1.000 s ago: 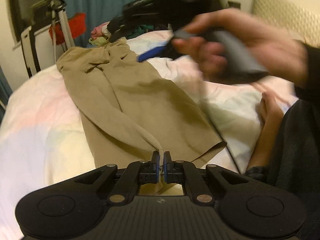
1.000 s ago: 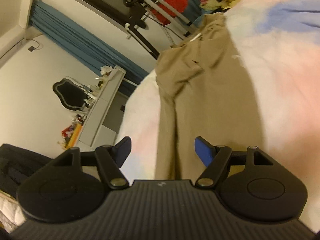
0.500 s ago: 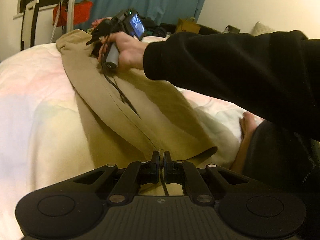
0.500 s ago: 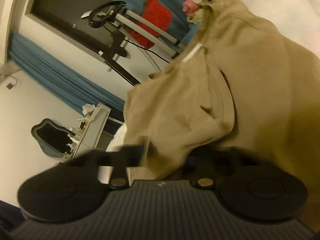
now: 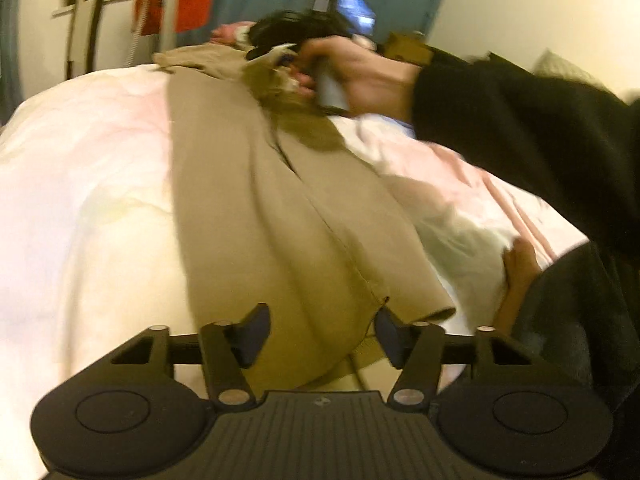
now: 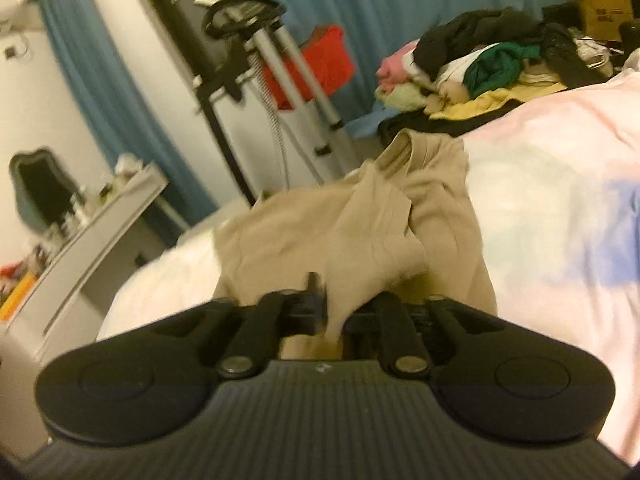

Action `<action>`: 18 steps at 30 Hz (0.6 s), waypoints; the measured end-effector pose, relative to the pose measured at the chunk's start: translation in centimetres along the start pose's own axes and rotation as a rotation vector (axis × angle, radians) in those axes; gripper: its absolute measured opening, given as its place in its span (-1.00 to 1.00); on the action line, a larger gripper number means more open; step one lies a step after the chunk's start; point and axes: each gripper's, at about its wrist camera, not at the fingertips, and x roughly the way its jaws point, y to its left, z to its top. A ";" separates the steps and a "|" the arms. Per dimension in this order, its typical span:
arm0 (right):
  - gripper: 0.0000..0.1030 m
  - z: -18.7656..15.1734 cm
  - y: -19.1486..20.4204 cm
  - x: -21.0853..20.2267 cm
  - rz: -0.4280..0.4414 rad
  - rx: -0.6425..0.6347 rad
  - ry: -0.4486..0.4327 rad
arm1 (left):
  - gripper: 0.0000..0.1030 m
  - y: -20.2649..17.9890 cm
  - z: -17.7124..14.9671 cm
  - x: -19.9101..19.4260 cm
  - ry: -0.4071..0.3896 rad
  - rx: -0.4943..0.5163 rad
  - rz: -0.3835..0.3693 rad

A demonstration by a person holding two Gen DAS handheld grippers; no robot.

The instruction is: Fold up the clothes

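Tan cloth, a long pair of trousers (image 5: 256,208), lies lengthwise down the middle of a bed (image 5: 80,184) covered in a pale pink and white sheet. In the left wrist view the hem end of the trousers sits nearest the left gripper (image 5: 320,334), whose jaws stand spread and are opening; the cloth lies under and between the two blue-padded fingers, and neither pad presses on it. At the far end of the garment the right hand (image 5: 360,76), in a black sleeve (image 5: 520,136), holds the other tool over the bunched waist of the trousers, where the fabric is lifted and crumpled.

In the right wrist view the right gripper (image 6: 334,312) has a rumpled fold of the tan waist rising between its fingers. Its jaws are opening, but the picture is blurred there, and I cannot tell whether the pads yet press the fold or have let go of it.

Beyond the trousers, at the far edge of the bed, lies a pile of clothes (image 6: 488,68) in black, green, yellow and pink. A blue curtain (image 6: 400,4) hangs behind it, with a metal-framed stand carrying something red (image 6: 324,64) just beside the bed. A white dresser (image 6: 100,232) stands near the wall.
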 end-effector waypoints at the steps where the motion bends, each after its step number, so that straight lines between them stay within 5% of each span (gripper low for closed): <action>1: 0.43 -0.3 0.2 -1.3 0.009 -0.017 0.000 | 0.32 0.6 0.0 -0.2 0.004 -0.030 -0.003; 5: 0.51 -2.0 0.7 -8.4 0.067 -0.031 0.023 | 0.39 3.0 0.5 -0.9 0.006 -0.175 -0.009; 8: 0.51 -4.2 -0.4 -14.6 0.142 0.045 0.135 | 0.41 5.0 1.2 -1.3 0.006 -0.310 -0.022; 11: 0.54 -7.4 -1.3 -19.4 0.127 0.112 0.286 | 0.54 6.8 1.6 -2.0 -0.009 -0.418 -0.056; 18: 0.52 -14.6 -5.2 -25.7 0.110 0.438 0.398 | 0.58 8.7 2.0 -1.7 0.002 -0.540 -0.040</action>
